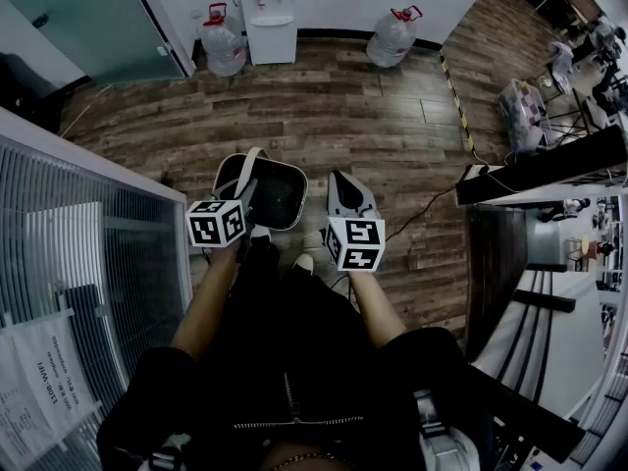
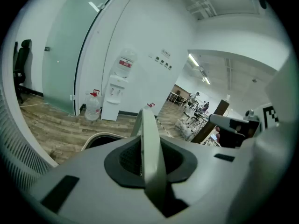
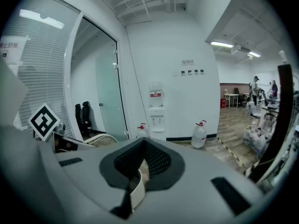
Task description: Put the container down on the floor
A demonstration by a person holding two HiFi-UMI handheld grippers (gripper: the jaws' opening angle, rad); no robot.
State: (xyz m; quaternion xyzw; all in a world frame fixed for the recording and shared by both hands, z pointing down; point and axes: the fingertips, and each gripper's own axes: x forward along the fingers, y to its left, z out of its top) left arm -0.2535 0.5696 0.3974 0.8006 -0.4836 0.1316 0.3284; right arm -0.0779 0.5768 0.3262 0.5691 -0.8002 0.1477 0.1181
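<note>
I have the left gripper (image 2: 150, 171) clamped on the pale handle (image 2: 148, 134) of the container (image 1: 277, 192), a dark bin just ahead of the shoes (image 1: 304, 261). Whether its base touches the wood floor (image 1: 373, 116) I cannot tell. The right gripper (image 3: 136, 183) is beside it, jaws pressed together, empty. A slatted partition (image 1: 88, 253) crowds my left and a dark desk (image 1: 496, 263) my right. Farthest off, two water jugs (image 1: 223, 42) flank a dispenser (image 1: 269, 13).

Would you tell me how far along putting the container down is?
Done: the left gripper is shut on the container's handle. In hand: the container seems to hang above the wooden floor. Left: lowering and releasing it.
</note>
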